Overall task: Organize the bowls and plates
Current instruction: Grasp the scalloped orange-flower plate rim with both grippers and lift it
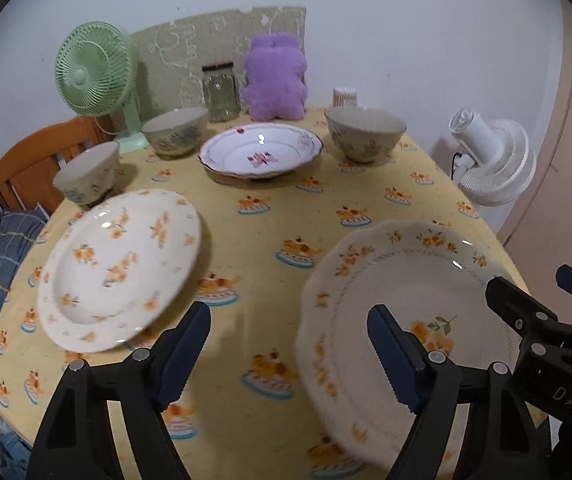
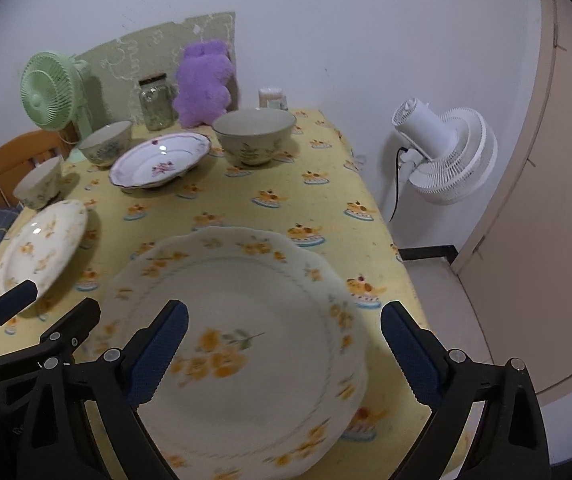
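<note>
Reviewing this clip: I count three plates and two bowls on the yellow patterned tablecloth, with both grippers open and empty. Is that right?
Not quite: the bowl count is wrong. The left wrist view shows three floral ceramic bowls: one at back right, one at back left and one at the left edge. The rest holds: three plates on the yellow tablecloth, left gripper and right gripper open and empty.

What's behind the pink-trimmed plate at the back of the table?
A glass jar and a purple plush toy stand behind the plate, against a green board. The board's base is hidden.

Dim, even indoor light, soft shadows; near plates (image 2: 246, 340) motion-blurred, fisheye bend + dark vignette at edges.
</note>
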The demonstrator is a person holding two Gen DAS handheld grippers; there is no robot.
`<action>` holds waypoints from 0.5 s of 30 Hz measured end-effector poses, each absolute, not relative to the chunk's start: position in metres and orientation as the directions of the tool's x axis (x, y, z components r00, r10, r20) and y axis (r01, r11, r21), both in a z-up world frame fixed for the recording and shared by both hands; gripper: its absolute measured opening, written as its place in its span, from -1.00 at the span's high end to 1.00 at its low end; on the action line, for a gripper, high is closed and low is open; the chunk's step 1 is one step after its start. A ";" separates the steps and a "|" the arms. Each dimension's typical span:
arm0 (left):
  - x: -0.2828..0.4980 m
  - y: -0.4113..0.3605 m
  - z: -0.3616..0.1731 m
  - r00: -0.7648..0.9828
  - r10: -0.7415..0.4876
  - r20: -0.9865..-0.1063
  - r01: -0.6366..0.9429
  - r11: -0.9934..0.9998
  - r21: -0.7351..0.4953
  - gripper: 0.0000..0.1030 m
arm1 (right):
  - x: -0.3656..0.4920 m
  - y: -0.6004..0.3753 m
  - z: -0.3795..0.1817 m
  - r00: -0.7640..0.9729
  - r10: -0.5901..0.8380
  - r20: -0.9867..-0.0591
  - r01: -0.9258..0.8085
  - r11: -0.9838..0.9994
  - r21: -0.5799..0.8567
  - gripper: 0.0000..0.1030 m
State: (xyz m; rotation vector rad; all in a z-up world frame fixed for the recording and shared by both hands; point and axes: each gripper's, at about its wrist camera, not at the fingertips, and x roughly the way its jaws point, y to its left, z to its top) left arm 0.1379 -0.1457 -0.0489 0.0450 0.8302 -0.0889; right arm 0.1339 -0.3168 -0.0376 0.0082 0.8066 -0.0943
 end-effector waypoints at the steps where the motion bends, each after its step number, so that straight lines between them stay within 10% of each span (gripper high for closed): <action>1: 0.141 -0.151 -0.053 0.663 -0.052 -0.747 0.090 0.996 0.010 -0.58 | 0.138 -0.321 -0.040 0.681 -0.077 -0.728 0.082 0.996 -0.028 -0.90; 15: 0.159 -0.181 -0.092 0.539 0.003 -0.842 0.036 0.999 0.027 -0.49 | 0.171 -0.352 -0.085 0.571 -0.039 -0.820 0.062 0.998 -0.004 -0.79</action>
